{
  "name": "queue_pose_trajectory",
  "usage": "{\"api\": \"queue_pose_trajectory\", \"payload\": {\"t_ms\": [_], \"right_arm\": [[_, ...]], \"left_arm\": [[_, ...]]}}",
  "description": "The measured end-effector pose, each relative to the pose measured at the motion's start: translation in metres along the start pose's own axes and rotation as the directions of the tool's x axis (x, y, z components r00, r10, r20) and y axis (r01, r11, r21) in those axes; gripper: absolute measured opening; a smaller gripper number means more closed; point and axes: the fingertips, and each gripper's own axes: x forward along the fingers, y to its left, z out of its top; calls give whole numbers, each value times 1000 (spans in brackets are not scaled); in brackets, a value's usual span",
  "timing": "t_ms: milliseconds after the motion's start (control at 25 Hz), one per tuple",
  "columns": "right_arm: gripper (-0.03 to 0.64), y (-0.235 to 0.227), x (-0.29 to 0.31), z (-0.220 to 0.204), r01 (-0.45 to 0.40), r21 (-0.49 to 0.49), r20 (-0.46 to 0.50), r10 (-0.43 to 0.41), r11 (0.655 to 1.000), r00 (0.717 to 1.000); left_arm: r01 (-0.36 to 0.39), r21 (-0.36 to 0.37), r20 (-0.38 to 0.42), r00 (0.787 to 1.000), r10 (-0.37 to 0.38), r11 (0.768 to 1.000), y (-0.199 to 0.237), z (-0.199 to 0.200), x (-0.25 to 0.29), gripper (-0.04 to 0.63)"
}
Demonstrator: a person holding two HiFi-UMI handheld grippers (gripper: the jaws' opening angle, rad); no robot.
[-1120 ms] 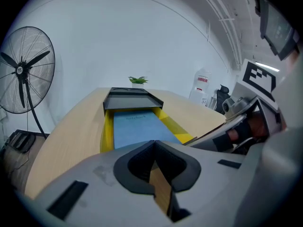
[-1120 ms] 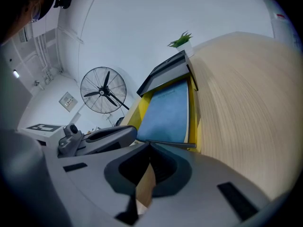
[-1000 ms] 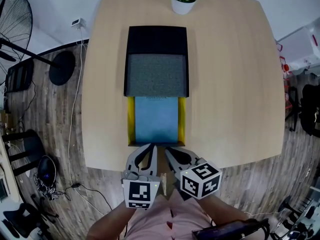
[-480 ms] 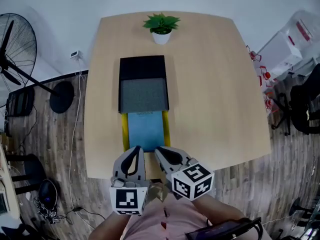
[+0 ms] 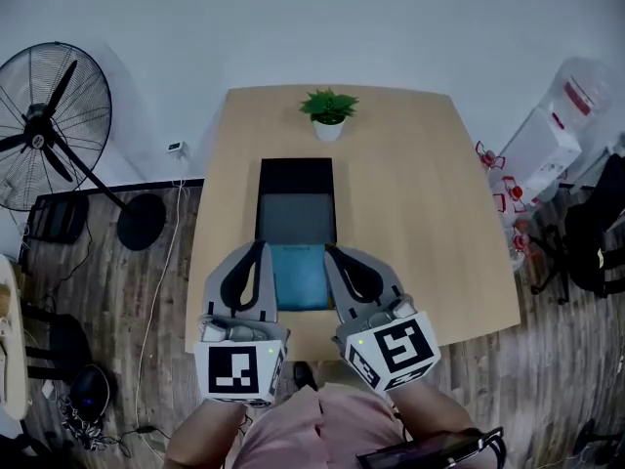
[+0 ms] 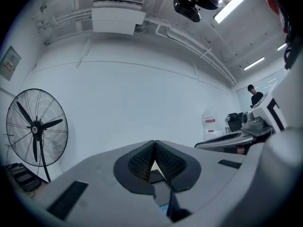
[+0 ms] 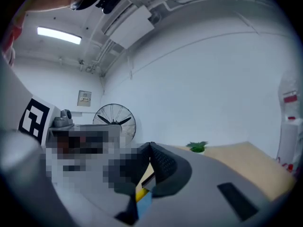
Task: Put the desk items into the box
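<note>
Grippers, pair: my left gripper (image 5: 256, 250) and right gripper (image 5: 334, 254), both pinched together on nothing, at 6 o'clock of box (image 5: 296, 218); I'd part jaws before reaching.

Pale wooden table (image 5: 439, 213) lay below you, small potted plant (image 5: 328, 115) at its far edge. Grey plank floor (image 5: 127, 291) ran round it, plain white wall (image 5: 293, 18) behind. Big standing fan (image 5: 49, 125) stood off to your left, black chair (image 5: 598, 228) to your right. Overhead, tube light (image 7: 59, 35) glowed and air-conditioning unit (image 6: 118, 14) hung from ceiling.
</note>
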Motion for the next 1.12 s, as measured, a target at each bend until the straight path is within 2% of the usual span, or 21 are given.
{"api": "queue_pose_trajectory", "payload": {"t_ms": [160,360,1120], "right_arm": [[2,7,-7,30,29,-78,81,-23,996,996],[2,13,-15,43,34,-78,124,-25,996,992],[2,29,-9,46,19,-89,128,-8,996,992]], "left_arm": [[-23,-16,62,998,24,1000,2,30,-9,11],[-17,-33,74,997,20,999,-3,41,-19,12],[-18,-36,86,996,21,999,7,45,-23,11]]}}
